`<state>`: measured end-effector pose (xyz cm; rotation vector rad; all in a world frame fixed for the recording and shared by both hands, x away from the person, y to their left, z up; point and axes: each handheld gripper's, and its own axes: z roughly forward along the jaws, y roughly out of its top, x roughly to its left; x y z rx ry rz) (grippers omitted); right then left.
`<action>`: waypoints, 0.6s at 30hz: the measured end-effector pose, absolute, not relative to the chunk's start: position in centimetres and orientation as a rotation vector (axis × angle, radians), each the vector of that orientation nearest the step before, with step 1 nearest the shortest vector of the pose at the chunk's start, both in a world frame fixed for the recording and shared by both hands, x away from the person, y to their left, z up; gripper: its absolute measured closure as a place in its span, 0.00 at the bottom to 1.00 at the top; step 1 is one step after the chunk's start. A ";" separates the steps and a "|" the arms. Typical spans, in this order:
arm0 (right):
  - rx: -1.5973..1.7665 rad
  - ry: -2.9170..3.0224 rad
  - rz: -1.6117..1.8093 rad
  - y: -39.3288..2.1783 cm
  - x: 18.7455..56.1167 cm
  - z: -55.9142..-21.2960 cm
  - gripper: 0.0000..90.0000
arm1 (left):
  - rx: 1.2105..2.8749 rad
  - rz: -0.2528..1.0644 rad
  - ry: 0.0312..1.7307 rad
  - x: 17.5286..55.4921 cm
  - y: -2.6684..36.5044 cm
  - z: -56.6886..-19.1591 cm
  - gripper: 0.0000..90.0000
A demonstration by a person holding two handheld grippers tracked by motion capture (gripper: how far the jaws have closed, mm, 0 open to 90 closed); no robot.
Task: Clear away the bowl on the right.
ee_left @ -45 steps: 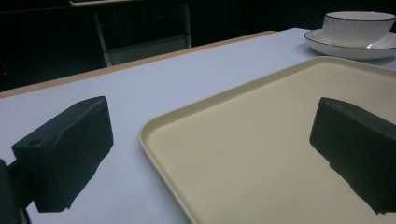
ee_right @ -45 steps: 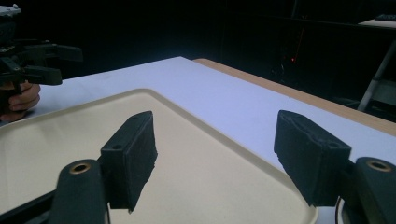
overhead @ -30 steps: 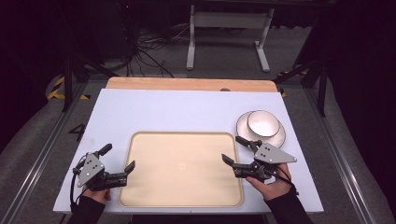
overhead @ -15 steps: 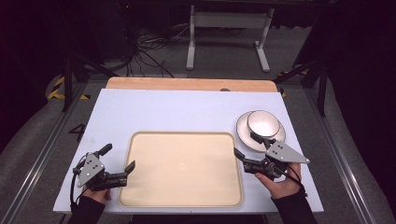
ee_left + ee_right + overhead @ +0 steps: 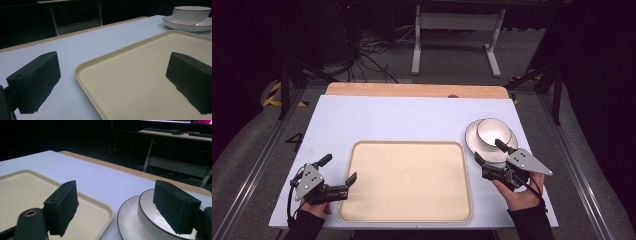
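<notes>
A cream tray lies in the middle of the table's near half. To its right a white bowl sits on a white plate. My left gripper is open at the tray's near left corner, one jaw over the tray, one over the table. My right gripper is open right in front of the plate, with nothing held. In the right gripper view its right jaw stands before the bowl and its left jaw over the tray's rim. The left gripper view looks across the tray to the bowl.
The pale tabletop stretches bare behind the tray. A wooden strip runs along the far edge. Beyond it stand a white metal stand and cables on the floor. The plate lies close to the table's right edge.
My right gripper has moved right and a little forward, from the tray's right rim to the front of the plate. The left gripper has not moved.
</notes>
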<state>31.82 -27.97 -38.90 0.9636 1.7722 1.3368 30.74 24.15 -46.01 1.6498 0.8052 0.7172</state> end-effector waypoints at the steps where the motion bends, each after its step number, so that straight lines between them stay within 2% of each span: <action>1: 0.966 1.770 1.336 -28.0 31.8 -38.9 0.22 | 1.651 0.717 0.804 30.7 24.2 -46.0 0.00; 18: 1.071 1.671 1.278 -29.0 31.8 -39.0 0.25 | 1.649 0.719 0.807 30.7 24.1 -46.0 0.00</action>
